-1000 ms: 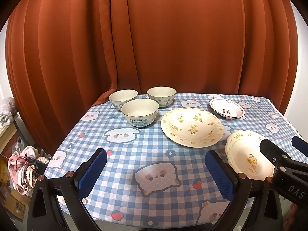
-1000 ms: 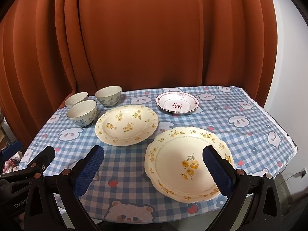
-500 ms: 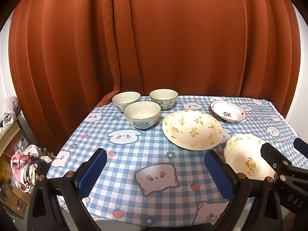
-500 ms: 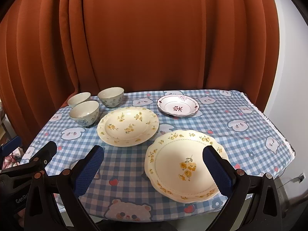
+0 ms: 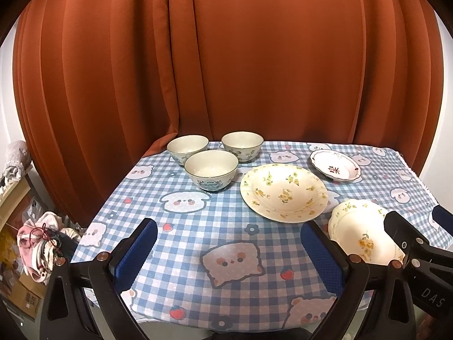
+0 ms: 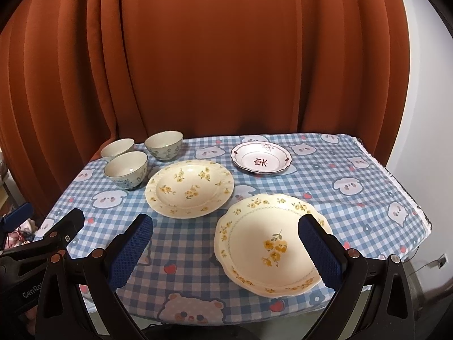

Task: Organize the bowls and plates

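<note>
The bench [image 6: 325, 175] carries a blue checked cloth with three bowls and three plates, all separate, so nothing is stacked yet and the task seems to be at its beginning.

In the right wrist view, the bowls sit close together at about 10 o'clock: the near bowl [image 6: 126, 168], the back left bowl [image 6: 117, 148] and the back right bowl [image 6: 164, 144]. They are near each other but I cannot tell if they touch. The round flowered plate [image 6: 189, 188] lies in the middle. The small red-patterned plate [image 6: 261, 161] is at about 1 o'clock, well apart from the bowls. The scalloped plate [image 6: 271, 240] lies nearest, close to the front edge.

The right hand-held gripper [image 6: 226, 252] is wide open and holds nothing. Its right finger stands in front of the scalloped plate's rim, so I judge this plate is its likely first target, because it is closest. The left hand-held gripper [image 5: 226, 255] is also spread wide and empty, over bare cloth in front of the bowls, probably waiting on that side for them.

Plates are thin and flat on the cloth, so the rim must be pinched carefully; a glazed surface may slip.
</note>
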Tool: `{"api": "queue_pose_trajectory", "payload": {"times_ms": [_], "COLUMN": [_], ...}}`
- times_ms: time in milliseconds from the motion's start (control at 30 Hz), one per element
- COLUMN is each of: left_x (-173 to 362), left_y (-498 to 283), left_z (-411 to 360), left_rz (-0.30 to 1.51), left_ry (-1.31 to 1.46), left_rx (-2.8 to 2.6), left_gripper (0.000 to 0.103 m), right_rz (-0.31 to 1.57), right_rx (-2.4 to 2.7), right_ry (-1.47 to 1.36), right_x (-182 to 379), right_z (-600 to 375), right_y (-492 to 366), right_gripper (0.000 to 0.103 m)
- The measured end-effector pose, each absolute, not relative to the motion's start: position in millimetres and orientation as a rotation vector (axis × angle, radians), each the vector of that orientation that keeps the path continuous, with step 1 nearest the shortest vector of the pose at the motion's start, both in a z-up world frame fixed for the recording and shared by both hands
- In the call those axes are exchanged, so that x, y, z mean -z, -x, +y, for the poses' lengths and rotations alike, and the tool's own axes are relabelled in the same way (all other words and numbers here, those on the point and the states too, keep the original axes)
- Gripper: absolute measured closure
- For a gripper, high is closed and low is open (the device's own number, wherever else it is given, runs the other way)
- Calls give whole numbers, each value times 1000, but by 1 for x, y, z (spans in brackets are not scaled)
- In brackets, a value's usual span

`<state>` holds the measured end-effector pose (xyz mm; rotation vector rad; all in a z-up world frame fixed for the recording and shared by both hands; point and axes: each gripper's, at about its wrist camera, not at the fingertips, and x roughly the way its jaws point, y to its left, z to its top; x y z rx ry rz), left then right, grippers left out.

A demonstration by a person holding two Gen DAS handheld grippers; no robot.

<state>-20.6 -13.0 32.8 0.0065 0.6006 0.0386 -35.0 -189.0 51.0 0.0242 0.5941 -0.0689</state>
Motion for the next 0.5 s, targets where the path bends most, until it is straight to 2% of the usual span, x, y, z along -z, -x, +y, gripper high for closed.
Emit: {"api": "queue_pose_trajectory", "payload": {"times_ms": [500], "left_x": [-49], "left_y": [-13], "left_z": [16], "left_rz": [645], "left_ry": [15], "left_rx": [35], "left_gripper": [2], "right_rz": [602], "right_rx": [112], "right_ry": [-45], "right_x": [-67], "right_z": [-164], "right_y": [18], "right_gripper": [0]}}
